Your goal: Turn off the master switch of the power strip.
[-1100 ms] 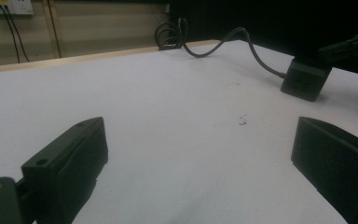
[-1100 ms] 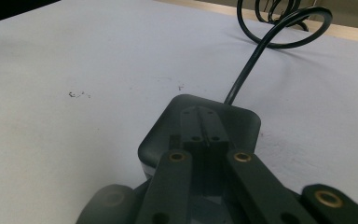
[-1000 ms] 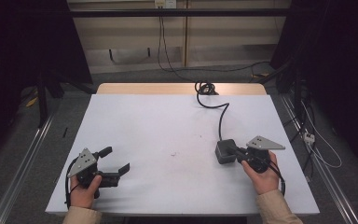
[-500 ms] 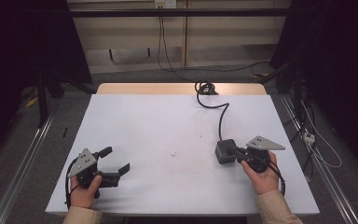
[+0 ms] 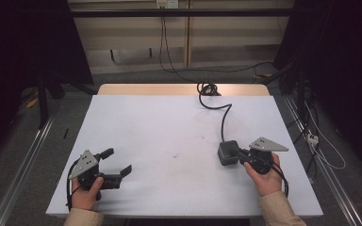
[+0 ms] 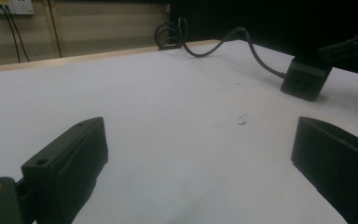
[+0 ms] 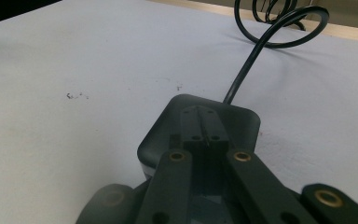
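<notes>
My right gripper (image 5: pixel 239 157) rested low on the tabletop (image 5: pixel 169 127), held level in my right hand (image 5: pixel 264 176) and pointing left across the surface at the black box (image 5: pixel 228 152). Its jaws were shut together, their tips lying over the box's near top edge; in the right gripper view they met in one closed line above the box (image 7: pixel 200 126). I could not tell whether they pressed on it. The box sat toward the right side of the tabletop, its cable (image 5: pixel 225 115) running away from it to a coil at the far edge.

My left gripper (image 5: pixel 118 165) lay well apart from the box, near the tabletop's front left corner. My left hand (image 5: pixel 86 193) held it level, pointing right toward the box. Its jaws stood wide, with bare tabletop between them.
</notes>
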Demonstrator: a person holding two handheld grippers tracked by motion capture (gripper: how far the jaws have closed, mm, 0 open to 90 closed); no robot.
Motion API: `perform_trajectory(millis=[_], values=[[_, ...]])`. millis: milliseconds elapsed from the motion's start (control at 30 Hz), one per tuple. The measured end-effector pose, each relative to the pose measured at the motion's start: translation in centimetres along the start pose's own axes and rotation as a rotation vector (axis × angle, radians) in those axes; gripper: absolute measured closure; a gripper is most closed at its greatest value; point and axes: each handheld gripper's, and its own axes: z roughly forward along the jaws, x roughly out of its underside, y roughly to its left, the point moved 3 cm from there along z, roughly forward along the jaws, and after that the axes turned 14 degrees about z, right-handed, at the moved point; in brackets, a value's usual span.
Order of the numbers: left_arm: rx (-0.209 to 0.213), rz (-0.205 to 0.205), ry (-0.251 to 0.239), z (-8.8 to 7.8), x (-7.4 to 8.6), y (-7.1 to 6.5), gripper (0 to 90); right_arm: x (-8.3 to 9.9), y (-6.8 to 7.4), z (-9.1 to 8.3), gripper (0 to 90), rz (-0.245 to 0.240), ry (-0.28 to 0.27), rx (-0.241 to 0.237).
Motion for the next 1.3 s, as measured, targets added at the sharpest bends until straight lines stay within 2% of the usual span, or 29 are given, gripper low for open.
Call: perform_trajectory(millis=[767,1300], values=[[0.004,0.004,0.001,0.03,-0.03,-0.04,3.2,-0.06,0.02,0.00,90.0,0.007,0.007,0.004],[0.000,0.000,-0.006,0.03,-0.04,-0.06,3.2,-0.07,0.13,0.03,90.0,-0.017,0.013,0.012]])
